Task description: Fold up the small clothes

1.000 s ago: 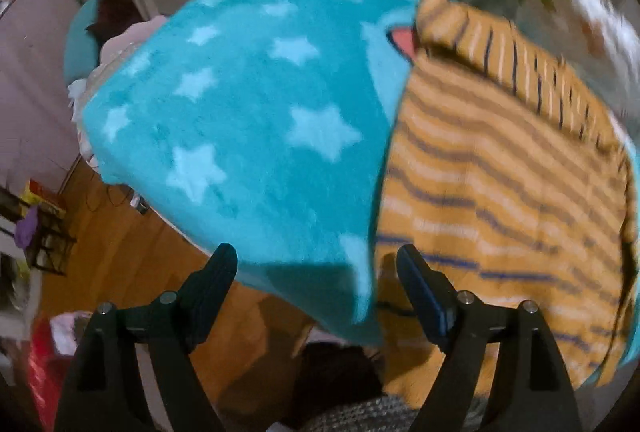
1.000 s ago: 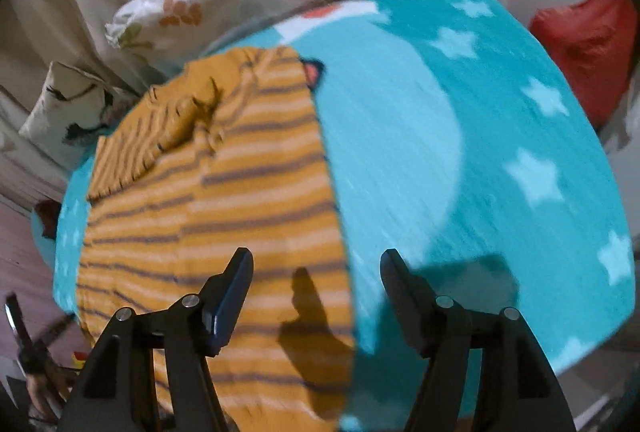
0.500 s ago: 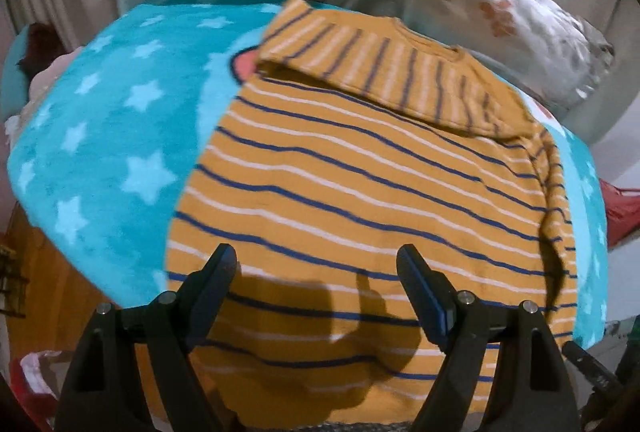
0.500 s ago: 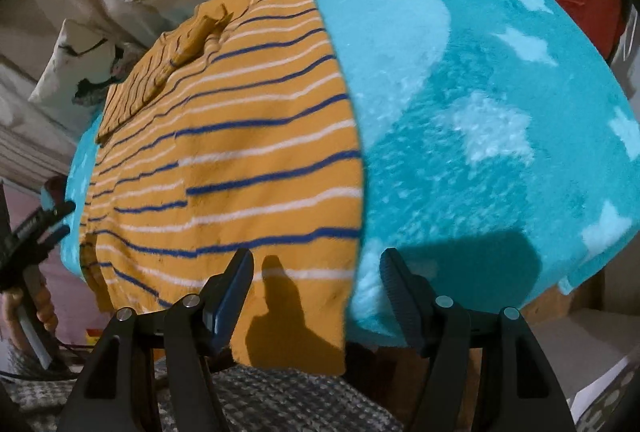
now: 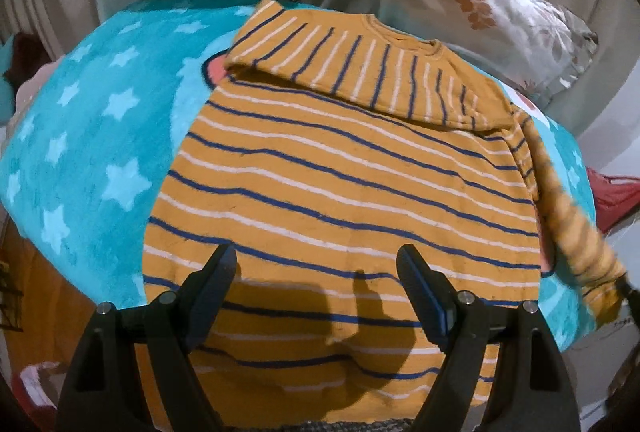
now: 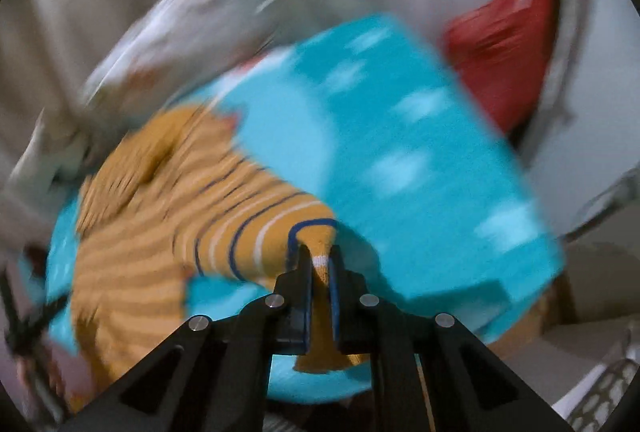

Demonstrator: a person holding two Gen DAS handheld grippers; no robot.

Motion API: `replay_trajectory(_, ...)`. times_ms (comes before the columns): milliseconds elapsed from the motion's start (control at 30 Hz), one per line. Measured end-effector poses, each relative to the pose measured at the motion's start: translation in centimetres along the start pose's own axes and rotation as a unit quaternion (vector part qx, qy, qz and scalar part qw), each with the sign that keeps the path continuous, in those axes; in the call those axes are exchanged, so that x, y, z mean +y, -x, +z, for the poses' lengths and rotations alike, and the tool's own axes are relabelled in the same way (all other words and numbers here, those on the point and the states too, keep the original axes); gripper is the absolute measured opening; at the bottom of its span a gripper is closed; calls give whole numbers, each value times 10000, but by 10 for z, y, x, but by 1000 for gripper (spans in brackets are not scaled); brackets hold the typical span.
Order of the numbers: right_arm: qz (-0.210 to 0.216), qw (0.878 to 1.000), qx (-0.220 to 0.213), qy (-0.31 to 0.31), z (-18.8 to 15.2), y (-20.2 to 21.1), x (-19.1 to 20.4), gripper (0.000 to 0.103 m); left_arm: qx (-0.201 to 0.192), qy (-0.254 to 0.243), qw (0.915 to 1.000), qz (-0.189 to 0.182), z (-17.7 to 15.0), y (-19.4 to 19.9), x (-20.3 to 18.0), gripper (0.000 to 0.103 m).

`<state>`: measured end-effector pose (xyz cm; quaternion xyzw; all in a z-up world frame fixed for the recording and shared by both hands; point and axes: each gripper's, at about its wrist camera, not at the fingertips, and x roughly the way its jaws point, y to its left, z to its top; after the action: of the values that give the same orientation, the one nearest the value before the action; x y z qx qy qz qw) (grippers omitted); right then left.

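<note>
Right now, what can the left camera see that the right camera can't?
Only the left wrist view shows the left gripper open above the whole striped sweater, with one sleeve folded across its top, plus the floral pillow sharply.

Only the right wrist view shows the right gripper shut on the other sleeve's cuff, though that view is blurred.

Both show the orange sweater, the teal star blanket, and a red object at the side.
</note>
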<state>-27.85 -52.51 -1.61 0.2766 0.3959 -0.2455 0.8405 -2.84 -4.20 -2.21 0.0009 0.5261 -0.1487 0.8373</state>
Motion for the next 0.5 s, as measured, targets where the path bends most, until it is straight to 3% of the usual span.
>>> replay_trajectory(133, -494, 9960, -369, -647, 51, 13, -51, 8, 16, 213, 9998, -65, 4, -2, 16, 81)
replay_trajectory(233, -515, 9948, -437, -759, 73, 13, -43, 8, -36, 255, 9996, -63, 7, 0, 24, 81)
replay_trajectory(367, 85, 9984, -288, -484, 87, 5, 14, 8, -78, 346, 9994, -42, 13, 2, 41, 81)
replay_trajectory(500, 1055, 9943, 38, -181, 96, -19, 98, 8, -99, 486, 9988, -44, 24, 5, 63, 81)
